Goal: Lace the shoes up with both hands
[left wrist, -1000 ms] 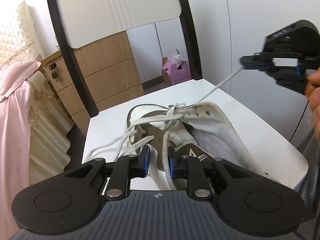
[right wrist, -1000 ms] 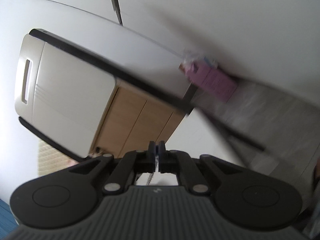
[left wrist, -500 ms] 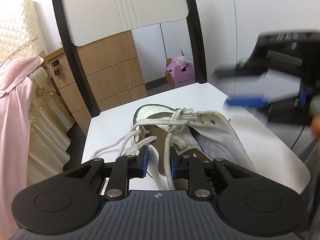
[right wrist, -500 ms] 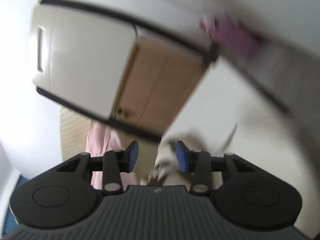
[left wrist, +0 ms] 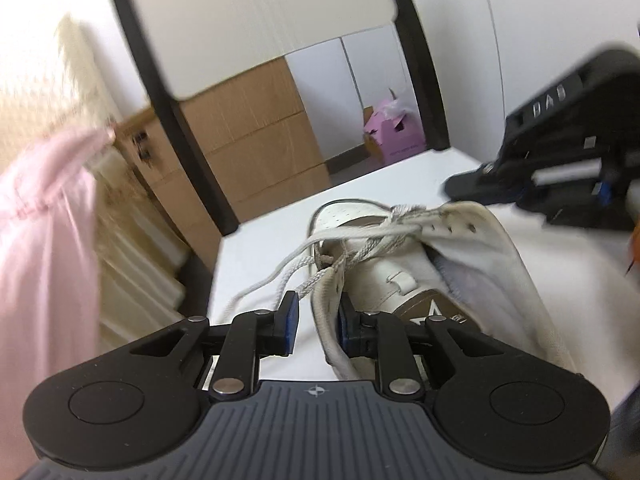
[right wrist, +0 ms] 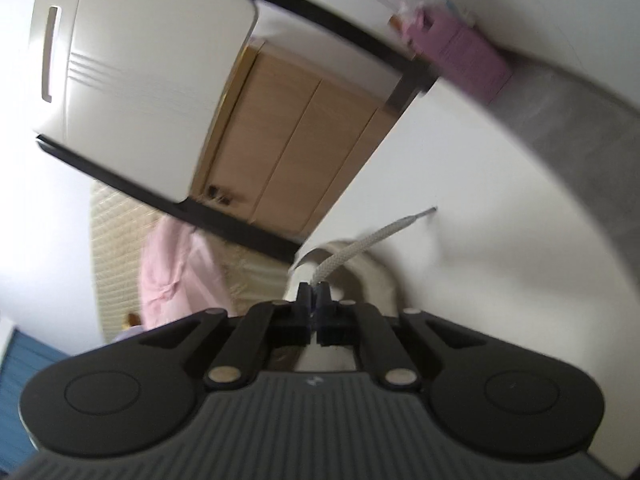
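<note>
The left gripper [left wrist: 314,322] has its two fingers apart with a moderate gap, and the left side wall of the shoe [left wrist: 420,276] passes between the blue pads [left wrist: 290,320]. The pads stand on each side of this wall, but I cannot tell if they press it. The right gripper [right wrist: 313,292] has its fingers pressed together, and they pinch one end of the shoelace [right wrist: 360,248]. From the closed tips, the free end of the lace sticks out forward and a little to the right, and its thin tip is in the air above the white chair seat [right wrist: 460,280].

The white shoe lies on this seat with its toe pointing away from the left camera, toward the chair back [left wrist: 256,16]. The laces cross over the brown tongue and bunch into a tangle near the toe. One loose lace hangs over the left side of the shoe onto the seat. In the left wrist view, the right gripper is at the right edge, just beside the right flap of the shoe.

Behind the chair there is a wooden cabinet [left wrist: 256,136], and a pink box [left wrist: 396,136] stands on the floor. A pink cloth [left wrist: 44,224] hangs at the left.
</note>
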{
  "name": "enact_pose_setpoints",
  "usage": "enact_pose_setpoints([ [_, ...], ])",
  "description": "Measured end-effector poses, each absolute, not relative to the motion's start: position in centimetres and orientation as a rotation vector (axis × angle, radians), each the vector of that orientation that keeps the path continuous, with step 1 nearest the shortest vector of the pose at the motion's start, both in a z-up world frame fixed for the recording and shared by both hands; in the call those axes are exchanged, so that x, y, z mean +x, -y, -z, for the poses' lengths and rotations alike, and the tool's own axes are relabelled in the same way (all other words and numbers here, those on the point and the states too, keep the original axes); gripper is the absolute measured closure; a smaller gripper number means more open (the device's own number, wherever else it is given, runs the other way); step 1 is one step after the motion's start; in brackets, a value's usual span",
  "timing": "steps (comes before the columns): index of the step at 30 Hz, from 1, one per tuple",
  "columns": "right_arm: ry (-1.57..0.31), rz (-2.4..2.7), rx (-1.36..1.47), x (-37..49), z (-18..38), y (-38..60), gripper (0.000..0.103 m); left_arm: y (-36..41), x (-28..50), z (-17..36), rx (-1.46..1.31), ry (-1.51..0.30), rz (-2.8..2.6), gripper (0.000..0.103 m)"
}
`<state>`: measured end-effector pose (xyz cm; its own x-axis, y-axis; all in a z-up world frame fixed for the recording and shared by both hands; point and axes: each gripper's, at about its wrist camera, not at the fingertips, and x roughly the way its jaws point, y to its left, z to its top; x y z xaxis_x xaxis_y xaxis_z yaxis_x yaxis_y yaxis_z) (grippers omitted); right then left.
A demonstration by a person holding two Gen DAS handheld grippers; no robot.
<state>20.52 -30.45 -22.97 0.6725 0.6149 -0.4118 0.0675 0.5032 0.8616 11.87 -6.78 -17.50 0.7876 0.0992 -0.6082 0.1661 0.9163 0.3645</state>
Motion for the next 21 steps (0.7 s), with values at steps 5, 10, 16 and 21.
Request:
enact_pose_setpoints([
  [5,-0.748,-0.215,0.895,20.2,22.4,33.0,0.101,6.8,12.1,17.6,0.397,-0.704,0.026,0.081],
  [10,-0.696,-0.099,0.724,19.8,21.2,36.1,0.100,6.5,12.1,17.4,0.385,-0.705,0.036,0.081],
  [16,-0.676,-0.128,0.783,18.8,21.5,38.1,0.092,6.4,12.2,17.4,0.371,-0.700,0.064,0.080],
  [21,-0.659,-0.179,0.876,18.2,20.6,37.9,0.055,6.5,11.9,17.4,0.387,-0.687,0.081,0.079],
])
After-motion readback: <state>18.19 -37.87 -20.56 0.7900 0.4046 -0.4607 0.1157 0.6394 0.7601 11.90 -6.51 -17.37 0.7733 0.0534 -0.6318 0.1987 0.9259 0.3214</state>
